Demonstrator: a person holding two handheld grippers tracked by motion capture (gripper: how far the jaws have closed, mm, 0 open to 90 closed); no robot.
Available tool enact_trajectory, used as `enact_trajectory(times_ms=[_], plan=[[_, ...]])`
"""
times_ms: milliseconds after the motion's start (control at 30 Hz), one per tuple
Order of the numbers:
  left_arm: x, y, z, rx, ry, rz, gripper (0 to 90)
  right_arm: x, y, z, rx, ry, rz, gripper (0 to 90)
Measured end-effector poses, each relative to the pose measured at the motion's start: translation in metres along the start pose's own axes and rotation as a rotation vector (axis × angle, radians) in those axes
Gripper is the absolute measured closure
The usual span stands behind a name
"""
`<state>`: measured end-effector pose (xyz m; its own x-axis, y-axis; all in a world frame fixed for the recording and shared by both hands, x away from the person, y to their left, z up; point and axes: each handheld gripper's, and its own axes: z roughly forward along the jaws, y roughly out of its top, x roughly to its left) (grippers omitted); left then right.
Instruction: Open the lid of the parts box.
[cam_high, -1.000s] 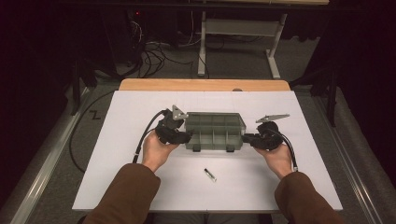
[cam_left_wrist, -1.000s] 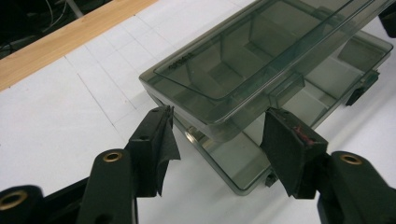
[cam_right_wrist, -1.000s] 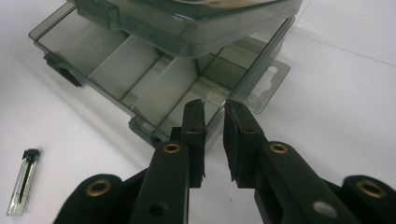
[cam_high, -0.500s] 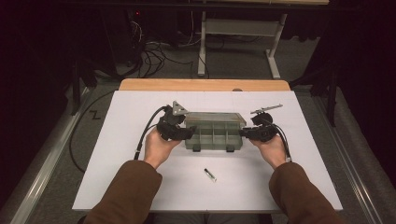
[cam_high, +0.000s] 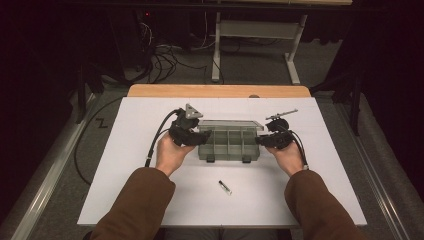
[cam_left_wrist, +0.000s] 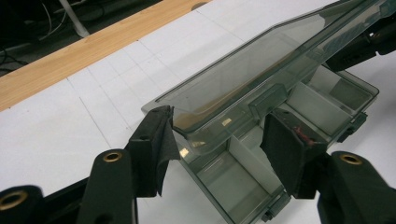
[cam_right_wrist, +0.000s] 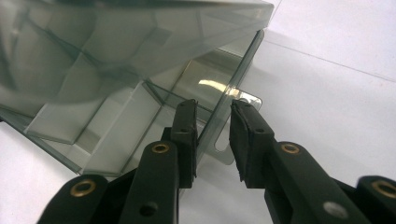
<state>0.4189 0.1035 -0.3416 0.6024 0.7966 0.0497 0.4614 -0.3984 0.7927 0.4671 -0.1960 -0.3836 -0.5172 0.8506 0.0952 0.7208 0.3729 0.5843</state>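
Left gripper (cam_left_wrist: 219, 140) wide open, jaws astride box (cam_high: 227, 142) left end, pads not visibly pressing. Right gripper (cam_right_wrist: 212, 135) has just been opening; jaws straddle right end wall, pads just off it, small gap.

Box sits mid-table (cam_high: 125, 165), between hands. Thin clear plastic: judged light, stiff, slick, crack-prone. Best hold: end walls, not lid (cam_left_wrist: 261, 60), which stands half-raised on hinge at 12 o'clock.

Compartments look empty. Small pen-like item (cam_high: 225, 187) lies at box's 6 o'clock, apart.

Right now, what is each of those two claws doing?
Left gripper: open, jaws astride a corner of the clear plastic box.
Right gripper: jaws just opening, astride the box's end wall, not clamped.
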Motion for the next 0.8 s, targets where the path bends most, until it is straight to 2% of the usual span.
enact_trajectory(times_ms=[167,400,567,800], plan=[[0.001,0.001,0.000,-0.001,-0.001,0.000,43.2,0.002,0.006,0.003,0.026,-0.026,-0.010,73.5],[0.005,0.003,0.003,-0.007,0.014,-0.006,43.6,0.003,0.010,0.006,0.053,-0.024,-0.019,74.3],[0.009,0.006,0.008,0.000,0.029,-0.004,44.3,0.004,0.010,0.006,0.055,-0.026,-0.041,74.7],[0.015,0.011,0.017,0.002,0.042,-0.016,45.3,0.003,0.009,0.006,0.053,-0.027,-0.048,75.0]])
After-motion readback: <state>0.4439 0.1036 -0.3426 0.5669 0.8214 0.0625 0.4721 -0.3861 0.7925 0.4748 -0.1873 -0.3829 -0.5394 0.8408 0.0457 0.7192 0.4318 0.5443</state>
